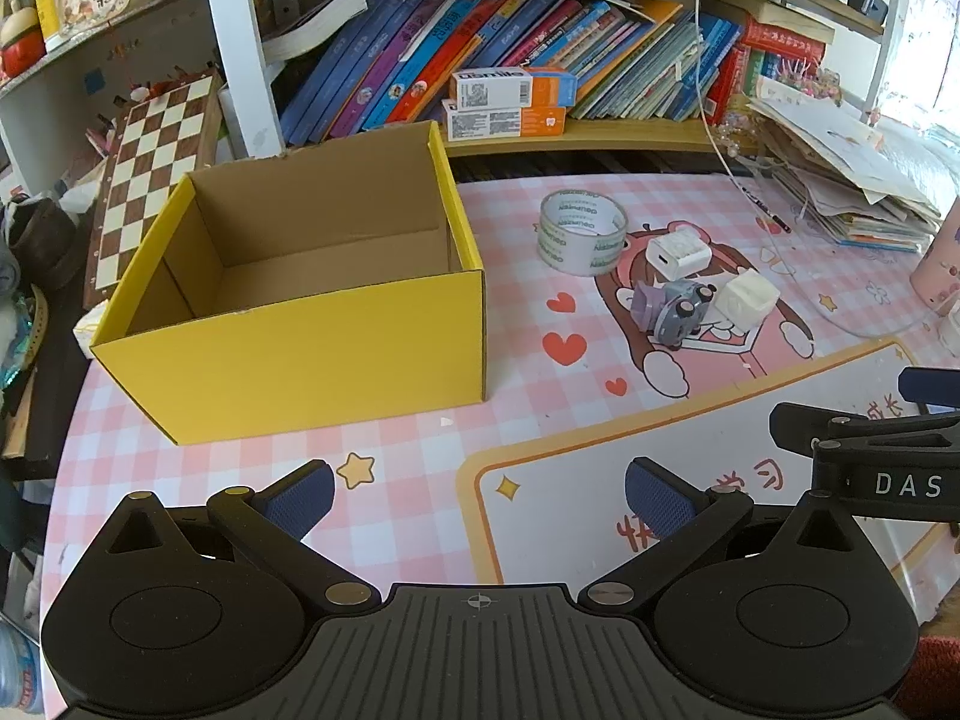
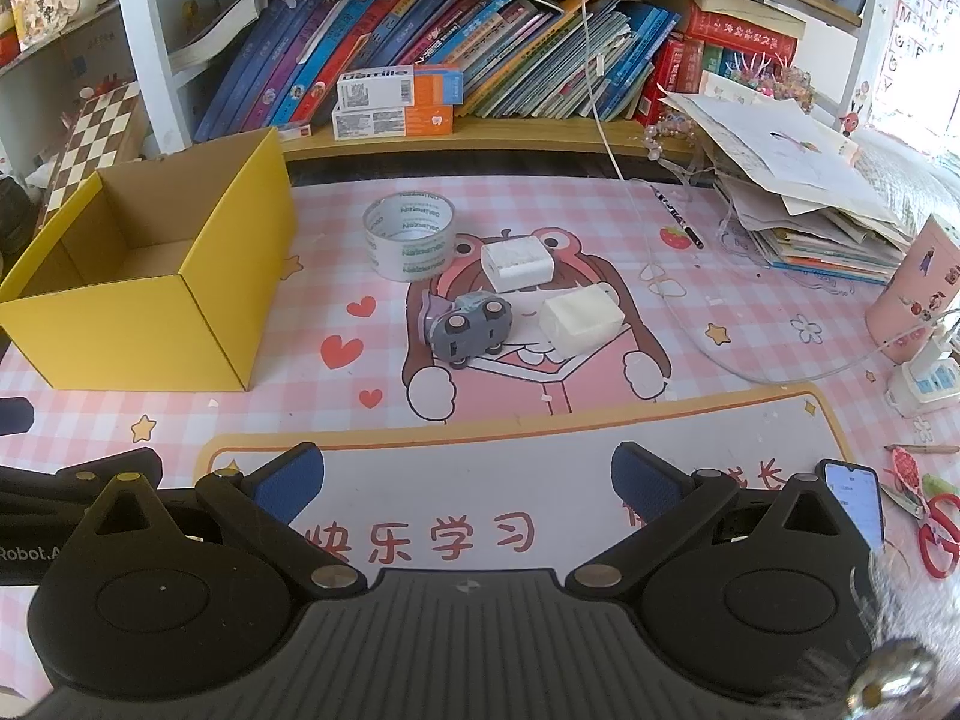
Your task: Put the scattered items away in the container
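Note:
An open, empty yellow cardboard box [image 1: 288,360] [image 2: 138,330] stands on the left of the pink mat. To its right lie a roll of clear tape [image 1: 581,232] [image 2: 410,235], a white charger block [image 1: 678,253] [image 2: 517,264], a grey toy car [image 1: 681,313] [image 2: 471,331] on its side against a small purple item [image 1: 648,304], and a white tissue pack [image 1: 747,297] [image 2: 581,319]. My left gripper [image 1: 480,498] is open and empty, low near the front of the mat. My right gripper [image 2: 465,483] is open and empty, in front of the toys.
A bookshelf [image 2: 480,138] with books and orange boxes [image 2: 396,102] runs along the back. A chessboard [image 1: 156,180] leans at the left. A paper stack [image 2: 798,204], pink cup [image 2: 918,294], power strip [image 2: 924,384], phone [image 2: 855,501] and scissors [image 2: 936,528] crowd the right.

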The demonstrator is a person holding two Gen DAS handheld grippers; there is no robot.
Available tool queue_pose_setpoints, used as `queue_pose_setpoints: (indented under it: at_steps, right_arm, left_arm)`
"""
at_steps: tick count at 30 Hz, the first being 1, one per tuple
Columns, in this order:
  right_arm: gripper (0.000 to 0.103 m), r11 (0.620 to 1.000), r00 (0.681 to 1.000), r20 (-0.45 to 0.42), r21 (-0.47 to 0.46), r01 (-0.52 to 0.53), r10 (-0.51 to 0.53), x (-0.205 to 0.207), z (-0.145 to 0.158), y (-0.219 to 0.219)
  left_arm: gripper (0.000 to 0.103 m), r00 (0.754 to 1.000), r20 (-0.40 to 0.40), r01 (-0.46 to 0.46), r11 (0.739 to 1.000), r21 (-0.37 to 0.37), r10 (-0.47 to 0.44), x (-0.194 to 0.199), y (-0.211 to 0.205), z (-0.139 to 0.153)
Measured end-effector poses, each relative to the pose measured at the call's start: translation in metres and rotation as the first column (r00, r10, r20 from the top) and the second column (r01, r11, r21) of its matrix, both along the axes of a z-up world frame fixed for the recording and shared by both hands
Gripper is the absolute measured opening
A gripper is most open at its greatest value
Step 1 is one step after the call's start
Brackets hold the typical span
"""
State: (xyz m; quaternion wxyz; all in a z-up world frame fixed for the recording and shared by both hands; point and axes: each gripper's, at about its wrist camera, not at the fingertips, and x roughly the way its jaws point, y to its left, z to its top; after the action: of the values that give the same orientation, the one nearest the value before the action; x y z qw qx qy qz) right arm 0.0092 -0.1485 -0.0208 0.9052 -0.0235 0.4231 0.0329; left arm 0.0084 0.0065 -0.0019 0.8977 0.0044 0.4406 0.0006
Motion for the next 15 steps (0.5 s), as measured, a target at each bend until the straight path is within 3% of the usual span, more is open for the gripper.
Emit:
queue_pose_setpoints:
  at_steps: [15]
  right_arm:
    - [0.103, 1.000, 1.000, -0.004, 0.001, -0.004, 0.004, 0.0019, -0.0008, -0.0025]
  left_arm:
    - [0.103, 1.000, 0.006, -0.007, 1.000, -0.030, 0.007, 0.0012, 0.0029, 0.0007]
